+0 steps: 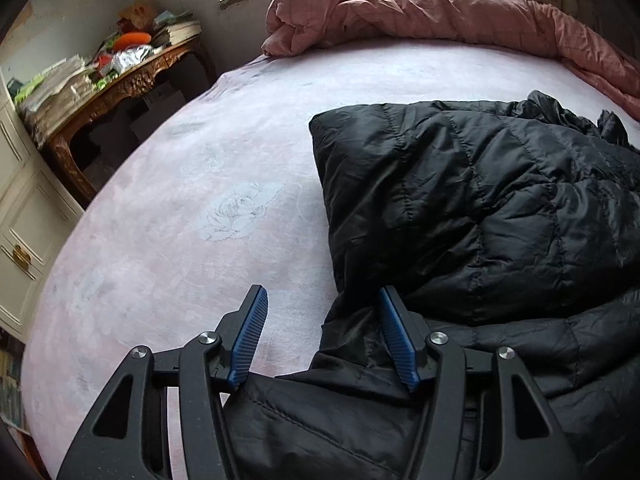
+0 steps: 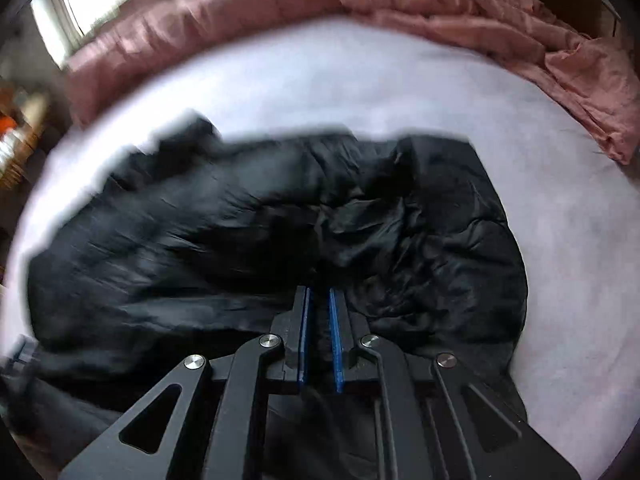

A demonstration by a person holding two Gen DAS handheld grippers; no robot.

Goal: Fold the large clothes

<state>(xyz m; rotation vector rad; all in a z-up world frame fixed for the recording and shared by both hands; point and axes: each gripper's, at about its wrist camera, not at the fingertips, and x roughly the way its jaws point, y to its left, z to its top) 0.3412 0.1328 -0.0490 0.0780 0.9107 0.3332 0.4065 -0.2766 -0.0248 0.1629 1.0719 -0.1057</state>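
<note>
A black quilted jacket is laid on the pale pink bed, partly folded. In the left wrist view a doubled panel is seen lying over a lower layer, its squared corner directed toward the far left of the bed; the long axis is seen running from that corner to the right edge of the frame. In the right wrist view the jacket is spread broadly from left to right, blurred. The left gripper is held with its jaws apart, astride a fold at the jacket's near edge, unclamped. The right gripper is clamped on dark jacket fabric. A pink quilt is bunched along the far side. A cluttered carved table is noted beside the bed.
</note>
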